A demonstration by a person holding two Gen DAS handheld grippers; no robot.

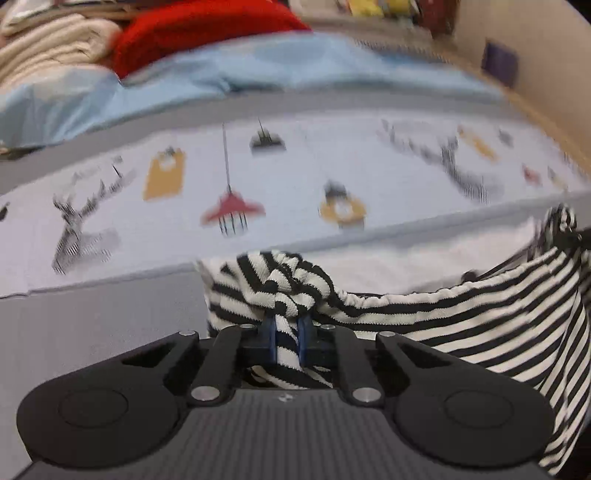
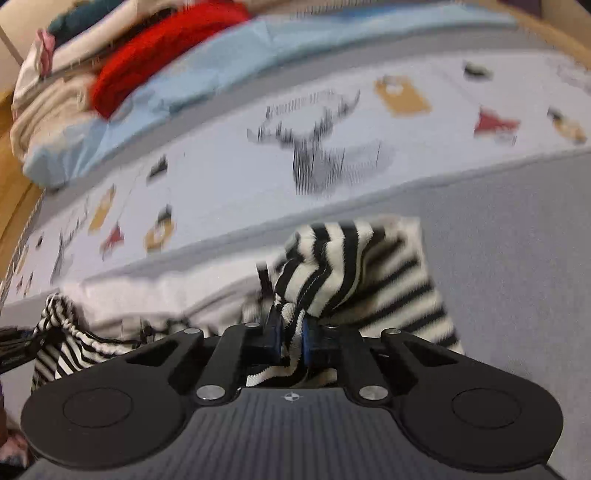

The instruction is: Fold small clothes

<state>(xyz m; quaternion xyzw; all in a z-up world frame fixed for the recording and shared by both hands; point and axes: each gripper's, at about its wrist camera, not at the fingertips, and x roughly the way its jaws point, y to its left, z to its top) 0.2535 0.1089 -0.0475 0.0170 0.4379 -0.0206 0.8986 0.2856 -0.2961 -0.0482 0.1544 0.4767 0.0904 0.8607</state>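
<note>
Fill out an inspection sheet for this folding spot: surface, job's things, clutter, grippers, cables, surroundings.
Surface: bed sheet printed with deer and lamps, grey border.
Job's things: striped garment, black and white, stretched between both grippers.
Clutter: red fabric, cream blanket, light blue bedding at the far side.
Grippers: left gripper and right gripper, jaws each pinching a bunch of the garment.
Cables: nothing seen.
Surroundings: blurred; wooden edge.

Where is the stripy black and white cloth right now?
The striped garment stretches between both grippers: the left gripper pinches one bunched end, the right gripper the other. It hangs just in front of the patterned bedsheet.
</note>
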